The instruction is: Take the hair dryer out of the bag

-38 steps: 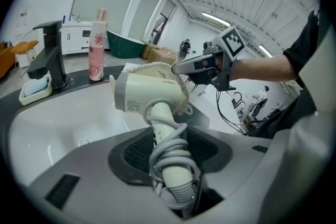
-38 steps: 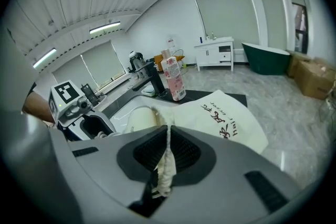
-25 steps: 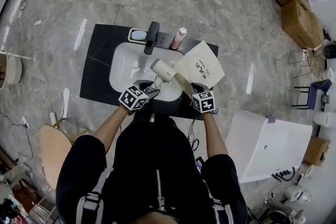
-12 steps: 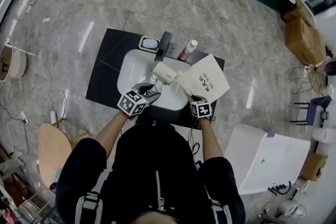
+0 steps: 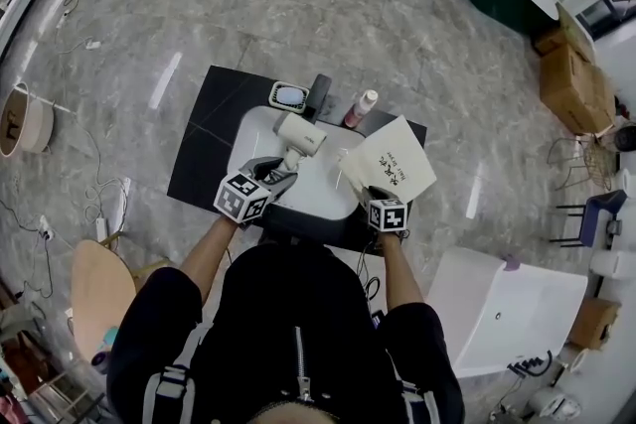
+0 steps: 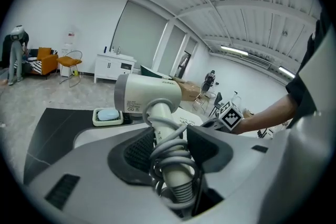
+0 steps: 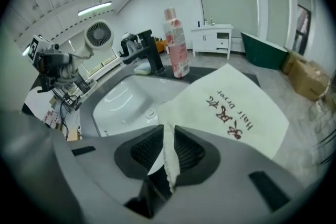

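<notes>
We are holding one gripper in each hand over a white sink point(image 5: 320, 194) that is sitting in a black counter point(image 5: 204, 149). The left gripper point(image 6: 169, 150) is clamping the handle of the hair dryer point(image 5: 298, 134), and the grey cord point(image 6: 170, 136) wound around this handle is lying between the jaws too. The hair dryer is fully out of the bag point(image 7: 236, 107) and is hanging in the air above the back part of the sink, its handle pointing down toward us. The right gripper point(image 7: 167, 160) is hovering at the front right corner of the sink. Its jaws have just been opening and are now standing a little apart. The edge of the bag is hanging between them, and the pads are not seeming to press it. The cream cloth bag is spreading out over the right side of the sink. Behind the sink a black faucet point(image 5: 318, 96) is standing, with a soap dish point(image 5: 288, 96) to its left and a pink bottle point(image 5: 364, 107) to its right.
</notes>
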A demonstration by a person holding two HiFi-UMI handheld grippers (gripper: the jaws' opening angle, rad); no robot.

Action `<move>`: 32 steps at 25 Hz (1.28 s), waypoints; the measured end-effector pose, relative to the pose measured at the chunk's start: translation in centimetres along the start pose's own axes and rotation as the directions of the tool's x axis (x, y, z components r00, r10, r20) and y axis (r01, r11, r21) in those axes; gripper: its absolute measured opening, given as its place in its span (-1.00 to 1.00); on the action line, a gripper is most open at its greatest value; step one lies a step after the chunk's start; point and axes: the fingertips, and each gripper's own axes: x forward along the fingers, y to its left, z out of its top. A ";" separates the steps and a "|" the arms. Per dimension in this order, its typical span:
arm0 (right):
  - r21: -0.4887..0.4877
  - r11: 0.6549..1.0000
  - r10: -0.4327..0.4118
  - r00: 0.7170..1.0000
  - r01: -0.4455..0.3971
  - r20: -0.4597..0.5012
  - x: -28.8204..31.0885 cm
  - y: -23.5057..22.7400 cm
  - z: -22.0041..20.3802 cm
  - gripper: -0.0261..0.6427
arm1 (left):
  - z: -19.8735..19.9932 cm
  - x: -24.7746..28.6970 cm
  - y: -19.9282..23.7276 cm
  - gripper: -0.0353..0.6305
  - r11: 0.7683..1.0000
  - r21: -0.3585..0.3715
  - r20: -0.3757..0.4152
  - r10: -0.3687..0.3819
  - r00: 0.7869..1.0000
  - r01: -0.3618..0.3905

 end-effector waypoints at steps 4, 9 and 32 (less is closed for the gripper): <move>-0.032 0.999 0.016 0.995 -0.013 0.094 -2.0 0.4 3.2 -0.71 | 1.5 -0.4 1.1 -0.23 1.000 0.007 0.036 0.029 0.999 -0.029; -0.045 0.999 0.015 0.972 -0.004 0.233 -4.5 1.0 8.4 -0.88 | 4.0 -0.7 2.5 -0.23 0.998 0.030 0.077 0.052 0.996 -0.055; -0.071 0.976 -0.095 0.698 0.205 0.710 -19.7 3.8 24.9 -0.89 | 16.9 -3.1 3.7 -0.23 0.981 0.119 0.323 0.109 0.940 -0.155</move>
